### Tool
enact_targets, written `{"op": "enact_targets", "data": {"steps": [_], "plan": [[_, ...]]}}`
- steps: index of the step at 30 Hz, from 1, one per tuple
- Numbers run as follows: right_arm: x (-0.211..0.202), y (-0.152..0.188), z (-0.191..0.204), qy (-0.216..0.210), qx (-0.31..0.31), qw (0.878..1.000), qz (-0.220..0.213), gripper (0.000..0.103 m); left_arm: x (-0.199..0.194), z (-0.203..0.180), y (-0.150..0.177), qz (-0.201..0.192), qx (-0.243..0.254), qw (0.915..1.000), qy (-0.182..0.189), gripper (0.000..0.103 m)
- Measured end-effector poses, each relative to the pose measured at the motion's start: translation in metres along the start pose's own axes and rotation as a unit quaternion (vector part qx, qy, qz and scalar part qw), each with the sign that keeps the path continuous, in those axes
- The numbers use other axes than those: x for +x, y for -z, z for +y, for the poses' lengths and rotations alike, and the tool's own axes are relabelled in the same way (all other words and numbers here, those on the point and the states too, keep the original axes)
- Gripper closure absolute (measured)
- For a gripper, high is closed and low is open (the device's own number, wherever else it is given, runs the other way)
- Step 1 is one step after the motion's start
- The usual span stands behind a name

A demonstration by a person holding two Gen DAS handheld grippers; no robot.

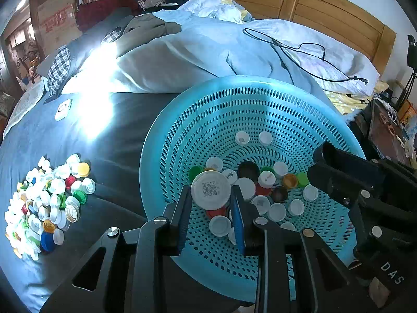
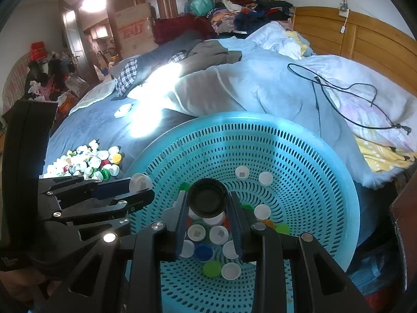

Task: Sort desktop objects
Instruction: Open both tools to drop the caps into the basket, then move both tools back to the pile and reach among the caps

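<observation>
A round teal perforated basket [image 1: 198,120] [image 2: 325,161] lies on the bed and holds several bottle caps. My left gripper [image 1: 211,194] is shut on a white cap with a QR code [image 1: 210,190] above the basket's near side; this cap also shows in the right wrist view [image 2: 140,181]. My right gripper [image 2: 208,199] is shut on a black cap [image 2: 208,199], held above the caps in the basket. The right gripper enters the left wrist view from the right [image 1: 320,167]. A pile of loose caps [image 1: 47,198] [image 2: 88,161] lies on the blue sheet left of the basket.
A rumpled pale-blue duvet [image 1: 195,54] with a black cable [image 1: 299,49] lies behind the basket. A small white device [image 1: 62,109] sits on the sheet. A wooden headboard [image 1: 325,7] is at the back right. Clutter stands at the right bedside [image 1: 385,130].
</observation>
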State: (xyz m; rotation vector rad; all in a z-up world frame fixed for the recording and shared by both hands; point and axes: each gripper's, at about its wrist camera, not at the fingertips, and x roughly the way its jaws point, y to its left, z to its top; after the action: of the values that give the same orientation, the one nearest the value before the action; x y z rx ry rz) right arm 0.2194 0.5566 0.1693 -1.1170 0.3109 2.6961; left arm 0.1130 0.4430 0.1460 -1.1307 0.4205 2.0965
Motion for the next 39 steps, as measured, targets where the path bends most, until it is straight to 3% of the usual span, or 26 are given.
{"op": "enact_targets", "data": {"steps": [3,5,6,13,16,21,26,31,33,34,36,39], "plan": [[0.001,0.0,0.0,0.005,-0.001,1.0,-0.001,0.068,-0.002,0.002,0.0,-0.005,-0.005,1.0,0.0,0.073],[0.0,0.0,-0.001,0.008,0.001,1.0,-0.006,0.05,-0.004,0.004,0.0,-0.01,-0.009,0.9999,-0.005,0.064],[-0.001,0.0,0.0,0.01,0.001,1.0,-0.009,0.048,-0.004,0.005,0.0,-0.011,-0.01,0.9999,-0.005,0.063],[-0.002,-0.001,0.004,0.002,-0.001,1.0,-0.013,0.048,-0.006,0.027,0.01,-0.016,-0.017,0.9997,-0.002,0.063],[-0.001,0.003,0.012,-0.009,-0.004,1.0,-0.014,0.047,0.002,0.066,0.025,-0.002,-0.046,0.9987,-0.022,0.063],[0.011,0.006,0.04,-0.034,-0.025,0.999,-0.003,0.047,0.008,0.17,0.055,0.018,-0.112,0.9902,-0.081,0.063],[0.026,0.011,0.08,-0.06,-0.067,0.996,0.011,0.047,0.014,0.309,0.056,0.033,-0.183,0.9695,-0.16,0.063],[0.047,0.021,0.111,-0.069,-0.101,0.992,0.038,0.042,0.051,0.414,0.053,0.086,-0.227,0.9542,-0.174,0.063],[0.056,0.025,0.118,-0.069,-0.104,0.991,0.052,0.042,0.068,0.433,0.056,0.102,-0.234,0.9522,-0.168,0.062],[0.059,0.027,0.121,-0.069,-0.105,0.99,0.057,0.042,0.075,0.436,0.06,0.103,-0.236,0.9536,-0.156,0.055],[0.066,0.029,0.129,-0.069,-0.111,0.989,0.067,0.042,0.085,0.433,0.068,0.115,-0.226,0.9554,-0.153,0.054],[0.072,0.03,0.142,-0.07,-0.118,0.988,0.071,0.04,0.077,0.419,0.087,0.094,-0.203,0.9608,-0.164,0.054]]}}
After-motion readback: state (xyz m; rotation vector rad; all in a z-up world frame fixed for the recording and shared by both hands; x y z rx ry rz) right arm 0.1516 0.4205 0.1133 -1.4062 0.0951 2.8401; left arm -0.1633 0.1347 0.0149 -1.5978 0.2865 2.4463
